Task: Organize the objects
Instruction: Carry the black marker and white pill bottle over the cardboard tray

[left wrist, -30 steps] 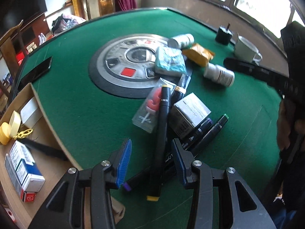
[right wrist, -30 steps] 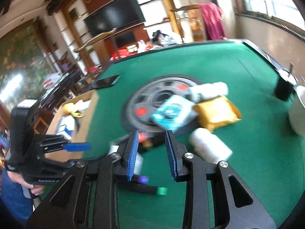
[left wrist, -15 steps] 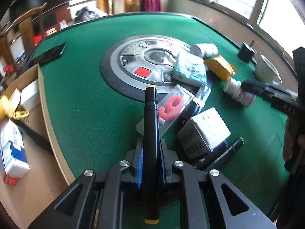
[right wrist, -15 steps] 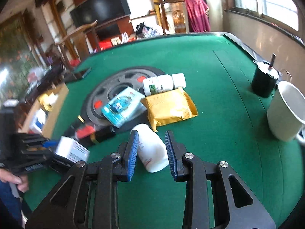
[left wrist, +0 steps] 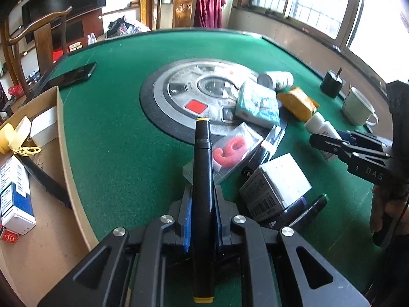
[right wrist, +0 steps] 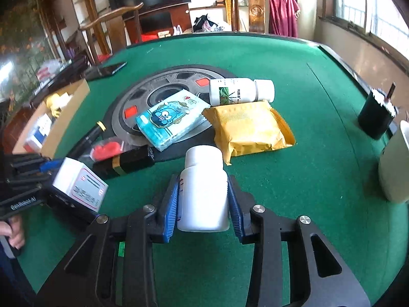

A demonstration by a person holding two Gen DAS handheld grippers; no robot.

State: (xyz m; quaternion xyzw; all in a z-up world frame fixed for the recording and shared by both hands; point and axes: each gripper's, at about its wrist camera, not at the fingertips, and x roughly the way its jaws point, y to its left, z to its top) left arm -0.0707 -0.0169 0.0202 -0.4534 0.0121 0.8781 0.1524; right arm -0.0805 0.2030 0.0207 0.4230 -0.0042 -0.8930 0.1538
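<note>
Keep the left gripper (left wrist: 202, 217) clamped on the black marker (left wrist: 202, 179), which juts forward between its pads, and carry it level toward the cardboard box (left wrist: 38, 179) to its left. The right gripper (right wrist: 202, 199), half a second ago short of the white bottle (right wrist: 203, 189), now brackets it, pads apparently touching.

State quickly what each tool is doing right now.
Left tool: closed on the black yellow-capped marker pen.
Right tool: jaws flank the white plastic bottle; grip unclear.

White mug (right wrist: 395, 163) cut by frame edge; box (right wrist: 79, 185) print illegible (perhaps blurred).
</note>
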